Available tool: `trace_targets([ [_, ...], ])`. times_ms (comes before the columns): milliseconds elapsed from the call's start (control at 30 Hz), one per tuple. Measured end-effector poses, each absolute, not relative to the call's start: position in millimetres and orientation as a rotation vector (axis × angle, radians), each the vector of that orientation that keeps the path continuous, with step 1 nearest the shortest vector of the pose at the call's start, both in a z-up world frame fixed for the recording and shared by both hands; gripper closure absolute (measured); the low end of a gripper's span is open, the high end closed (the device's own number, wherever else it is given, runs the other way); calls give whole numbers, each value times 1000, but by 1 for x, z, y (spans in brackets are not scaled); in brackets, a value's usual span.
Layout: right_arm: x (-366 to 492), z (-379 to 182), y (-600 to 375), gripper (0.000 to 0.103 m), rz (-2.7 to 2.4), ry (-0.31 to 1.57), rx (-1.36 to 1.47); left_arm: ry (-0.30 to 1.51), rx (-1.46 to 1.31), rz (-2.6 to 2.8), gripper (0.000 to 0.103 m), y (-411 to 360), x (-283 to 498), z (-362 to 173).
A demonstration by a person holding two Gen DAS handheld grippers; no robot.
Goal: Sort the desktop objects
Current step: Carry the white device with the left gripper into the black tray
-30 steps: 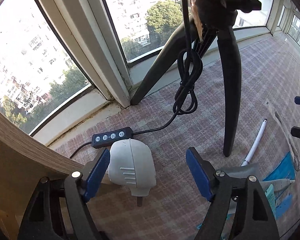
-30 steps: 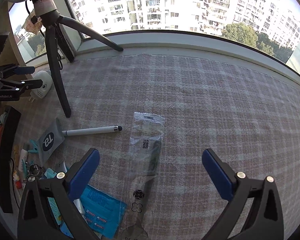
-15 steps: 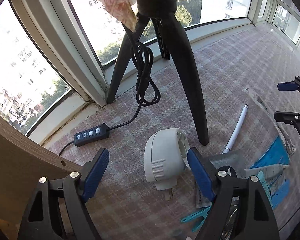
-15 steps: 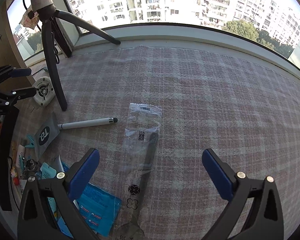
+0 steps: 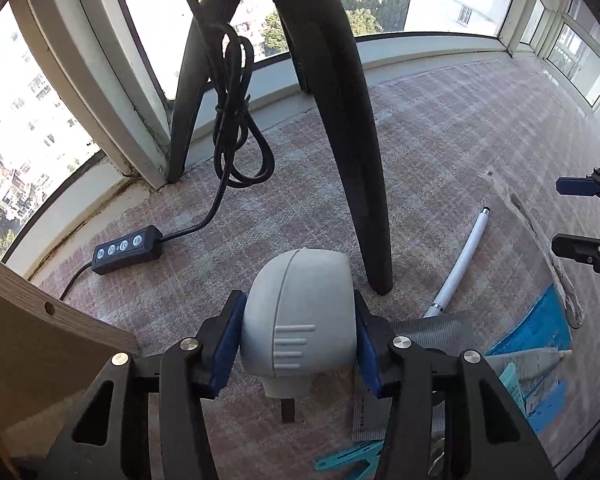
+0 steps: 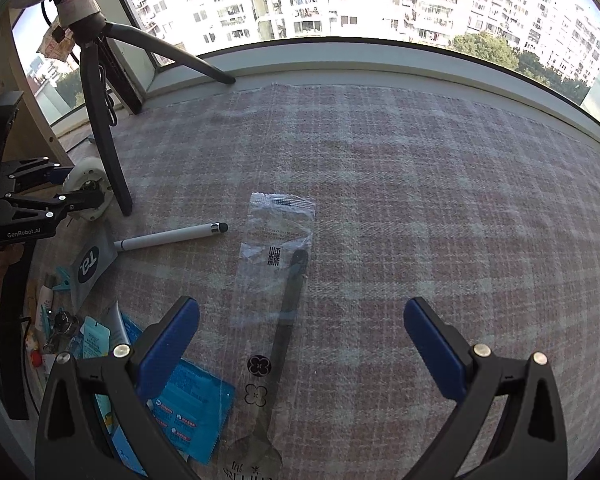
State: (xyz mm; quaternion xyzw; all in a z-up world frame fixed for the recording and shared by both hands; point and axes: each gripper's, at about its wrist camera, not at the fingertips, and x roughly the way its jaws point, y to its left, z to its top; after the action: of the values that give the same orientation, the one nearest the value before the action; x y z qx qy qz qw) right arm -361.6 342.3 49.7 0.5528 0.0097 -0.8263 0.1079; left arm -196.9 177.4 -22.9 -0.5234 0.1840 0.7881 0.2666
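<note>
While my left gripper (image 5: pixel 298 338) clamps the one white plug adapter (image 5: pixel 300 324), my right gripper (image 6: pixel 300 344) hangs spread wide; one clear bag (image 6: pixel 274 276) between its fingers holds one spoon (image 6: pixel 288 304).

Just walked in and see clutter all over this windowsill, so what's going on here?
A person with a handheld gripper in each hand is sorting the items. The left gripper is shut on a white plug-in device, beside a tripod leg. The right gripper is open and holds nothing, hovering over a bagged spoon on the checked mat. A white stylus, a blue packet and other small items lie unsorted to its left.
</note>
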Motion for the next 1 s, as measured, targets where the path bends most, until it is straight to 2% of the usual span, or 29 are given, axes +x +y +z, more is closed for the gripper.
trace_targets([
  [233, -365, 35, 329, 0, -2380, 93, 1701, 494, -1391, 2139, 55, 188, -160, -25],
  [333, -360, 28, 324, 7, -2378, 155, 1726, 476, -1389, 2144, 55, 191, -144, -28],
  [400, -355, 29, 322, 21, -2392, 208, 1712, 461, -1390, 2147, 55, 192, -134, -29],
  [433, -353, 31, 323, 33, -2401, 210, 1703, 453, -1391, 2149, 55, 193, -129, -30],
  [467, -351, 34, 325, 51, -2409, 201, 1695, 446, -1392, 2153, 55, 193, -125, -31],
  [500, -350, 36, 328, 62, -2413, 176, 1692, 439, -1394, 2159, 55, 193, -125, -30],
  [533, -350, 38, 333, 84, -2412, 140, 1693, 432, -1396, 2165, 55, 192, -126, -29],
  [567, -350, 39, 337, 92, -2411, 105, 1693, 425, -1398, 2172, 56, 191, -127, -28],
  [700, -346, 45, 352, 95, -2408, -37, 1684, 390, -1389, 2198, 56, 166, -118, -10],
  [800, -333, 57, 360, 95, -2421, -126, 1635, 353, -1374, 2218, 56, 161, -145, -9],
  [1000, -303, 95, 371, 95, -2450, -253, 1535, 310, -1310, 2268, 56, 136, -128, 43],
])
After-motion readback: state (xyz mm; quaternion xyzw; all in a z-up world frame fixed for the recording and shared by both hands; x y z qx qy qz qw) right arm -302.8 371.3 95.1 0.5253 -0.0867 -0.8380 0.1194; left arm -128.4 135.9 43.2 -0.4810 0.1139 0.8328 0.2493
